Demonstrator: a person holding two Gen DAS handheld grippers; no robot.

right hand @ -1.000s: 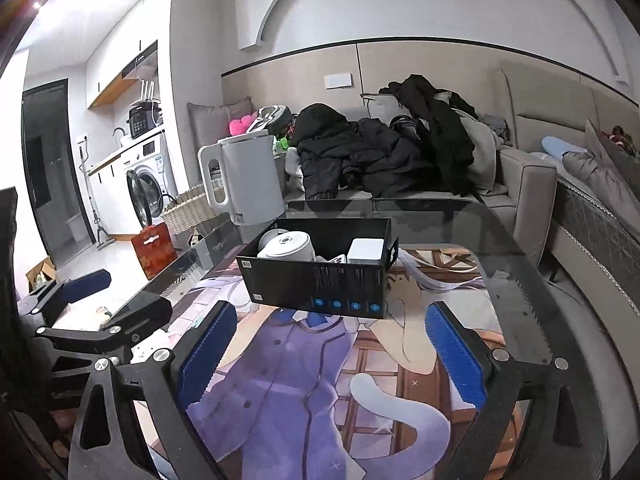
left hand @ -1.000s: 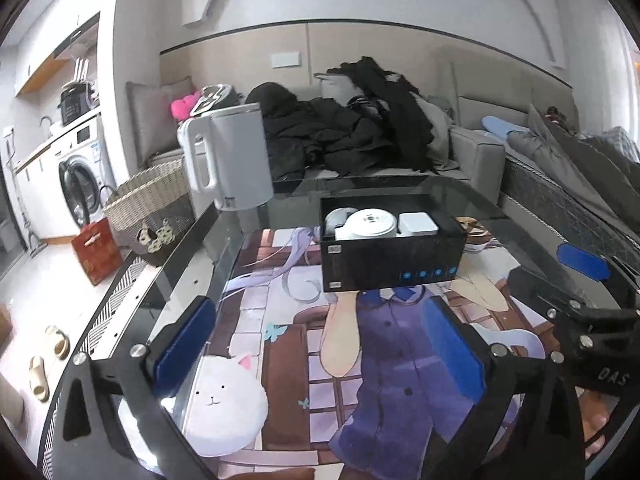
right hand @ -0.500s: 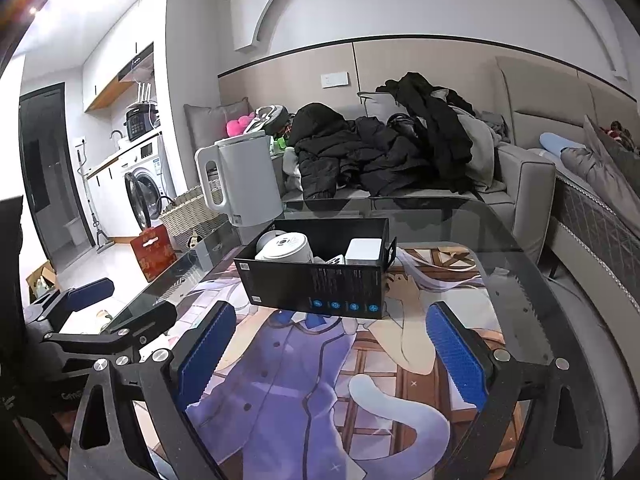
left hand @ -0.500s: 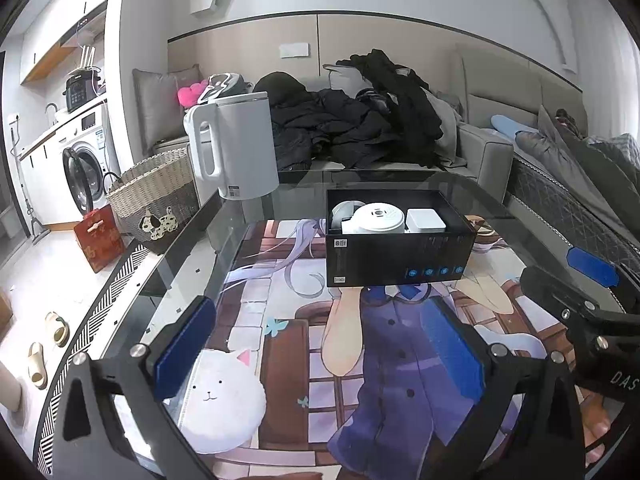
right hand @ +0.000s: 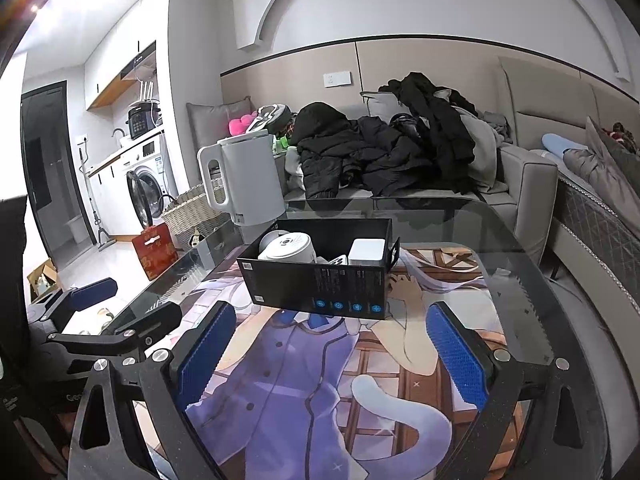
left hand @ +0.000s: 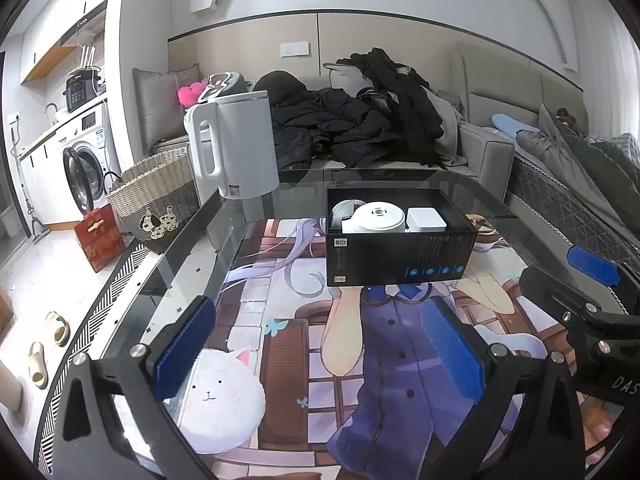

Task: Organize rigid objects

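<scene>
The black box (left hand: 400, 252) rests on the glass counter (left hand: 460, 188), open side up, its long axis running left to right across my view and its printed long wall facing me. Inside the box, a white round device (left hand: 378, 218) sits toward the left end and a white square block (left hand: 426, 219) sits just beside it on the right. A white kettle (left hand: 234, 146) stands upright behind the box's left end, its handle pointing left. My left hand-held gripper (left hand: 316, 344) is spread wide and empty, in front of the box and apart from it. My right hand-held gripper (right hand: 332, 352) is likewise spread and empty, in front of the box.
</scene>
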